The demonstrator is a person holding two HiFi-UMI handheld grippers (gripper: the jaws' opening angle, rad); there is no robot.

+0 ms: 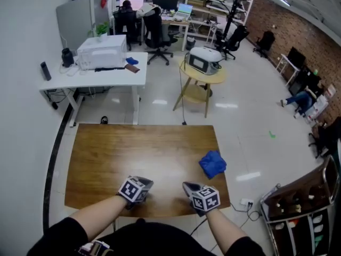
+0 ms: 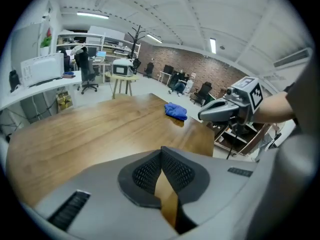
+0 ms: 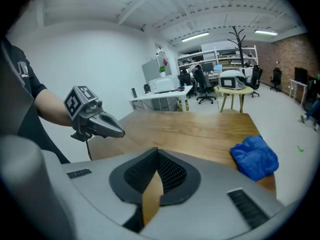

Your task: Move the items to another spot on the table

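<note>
Blue cloth (image 1: 212,164) just beyond right tool (image 1: 188,186)

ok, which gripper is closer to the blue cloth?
The right gripper: the cloth lies near the right edge of the table, just ahead of it. The left gripper sits farther over to the left.

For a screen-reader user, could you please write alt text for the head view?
A crumpled blue cloth lies near the right edge of a wooden table; the left gripper and right gripper, shut and empty, hover at its near edge.
</note>
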